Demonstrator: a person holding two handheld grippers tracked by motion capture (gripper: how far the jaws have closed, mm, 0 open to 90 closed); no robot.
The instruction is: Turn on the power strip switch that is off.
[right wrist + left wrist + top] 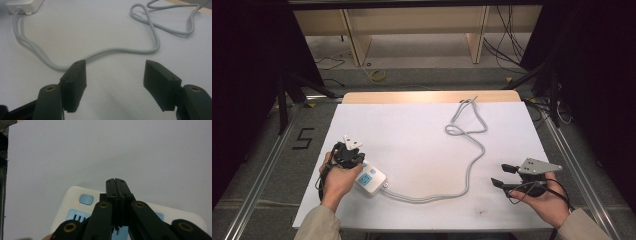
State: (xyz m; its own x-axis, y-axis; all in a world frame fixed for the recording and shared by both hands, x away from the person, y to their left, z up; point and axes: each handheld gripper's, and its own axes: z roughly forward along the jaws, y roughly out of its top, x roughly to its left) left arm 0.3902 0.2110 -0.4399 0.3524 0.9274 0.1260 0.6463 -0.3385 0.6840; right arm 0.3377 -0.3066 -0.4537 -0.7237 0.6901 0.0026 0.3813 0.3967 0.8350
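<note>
White table (422, 130): my left gripper (116, 185), jaws pressed together, sits over the strip (371, 179) at the left edge; it may skid. Right gripper (113, 81) spread; cable (100, 52) could snag.

My left gripper (346, 154) sits low at the near left, its fingers (117, 188) pressed flat together with nothing between them. My right gripper (504, 176) hangs at the near right, fingers (75, 82) spread wide apart, empty, pointing toward the left.
</note>
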